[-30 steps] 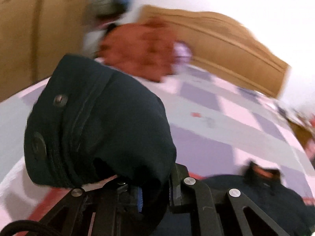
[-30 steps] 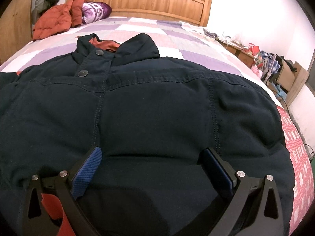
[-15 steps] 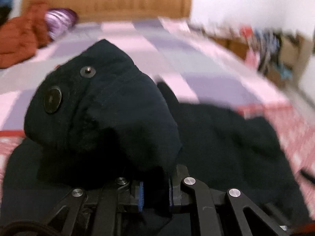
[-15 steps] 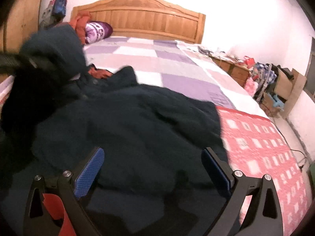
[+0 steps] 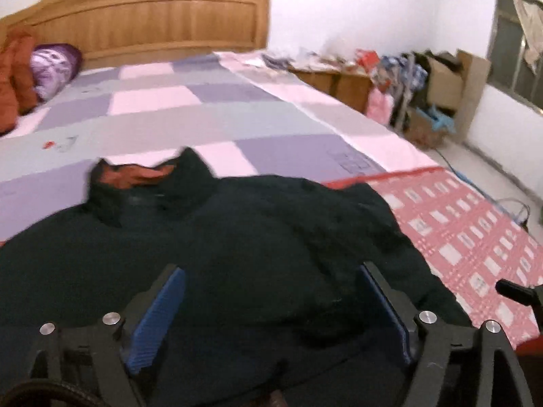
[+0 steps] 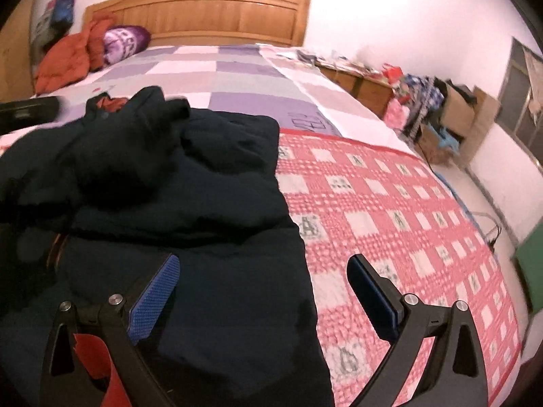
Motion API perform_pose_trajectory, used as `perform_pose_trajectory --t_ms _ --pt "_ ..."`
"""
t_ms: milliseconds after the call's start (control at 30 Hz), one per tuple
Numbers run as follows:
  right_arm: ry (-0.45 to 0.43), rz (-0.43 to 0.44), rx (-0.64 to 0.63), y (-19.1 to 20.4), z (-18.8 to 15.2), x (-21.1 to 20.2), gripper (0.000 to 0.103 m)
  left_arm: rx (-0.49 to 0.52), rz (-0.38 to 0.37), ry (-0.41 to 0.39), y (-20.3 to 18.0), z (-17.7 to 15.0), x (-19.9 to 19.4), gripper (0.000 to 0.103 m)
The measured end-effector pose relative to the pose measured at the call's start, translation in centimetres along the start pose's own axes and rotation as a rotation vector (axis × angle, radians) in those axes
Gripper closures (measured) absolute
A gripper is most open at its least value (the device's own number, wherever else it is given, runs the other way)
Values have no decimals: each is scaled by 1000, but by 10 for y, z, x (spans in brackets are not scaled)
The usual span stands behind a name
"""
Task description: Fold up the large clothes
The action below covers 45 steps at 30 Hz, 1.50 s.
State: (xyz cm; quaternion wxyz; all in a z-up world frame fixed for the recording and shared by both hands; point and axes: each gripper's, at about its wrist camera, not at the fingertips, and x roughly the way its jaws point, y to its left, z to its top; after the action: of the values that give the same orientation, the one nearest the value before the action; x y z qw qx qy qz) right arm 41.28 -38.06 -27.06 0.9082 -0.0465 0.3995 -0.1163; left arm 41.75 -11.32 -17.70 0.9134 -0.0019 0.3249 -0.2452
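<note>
While left gripper point(image 5: 271, 308) jaws opening, empty above dark jacket point(image 5: 237, 254), right gripper point(image 6: 263, 288) spread wide, empty.

A home bedroom: wooden headboard point(image 6: 203, 10), quilt-covered bed point(image 6: 390, 210), pillow point(image 6: 124, 40), cluttered cardboard boxes point(image 6: 461, 108) by the wall.

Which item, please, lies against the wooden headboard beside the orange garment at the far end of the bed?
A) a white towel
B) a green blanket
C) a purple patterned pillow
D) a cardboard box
C: the purple patterned pillow sits against the headboard, right next to the orange garment, in the right wrist view.
</note>
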Motion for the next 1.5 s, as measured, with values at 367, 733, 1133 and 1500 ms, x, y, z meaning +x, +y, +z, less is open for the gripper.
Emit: perform_pose_trajectory --t_ms 367,733,1133,1500 --pt "-116 146 -43 77 56 -9 2 -55 505 62 146 -4 20 12" --pt "132 130 106 83 95 125 1 -201 510 193 213 -61 72 0" --pt "61 52 -57 97 83 111 1 -107 530 224 222 -59 69 0" --pt "-220 114 -172 151 115 35 1 -77 333 93 190 -6 60 1"
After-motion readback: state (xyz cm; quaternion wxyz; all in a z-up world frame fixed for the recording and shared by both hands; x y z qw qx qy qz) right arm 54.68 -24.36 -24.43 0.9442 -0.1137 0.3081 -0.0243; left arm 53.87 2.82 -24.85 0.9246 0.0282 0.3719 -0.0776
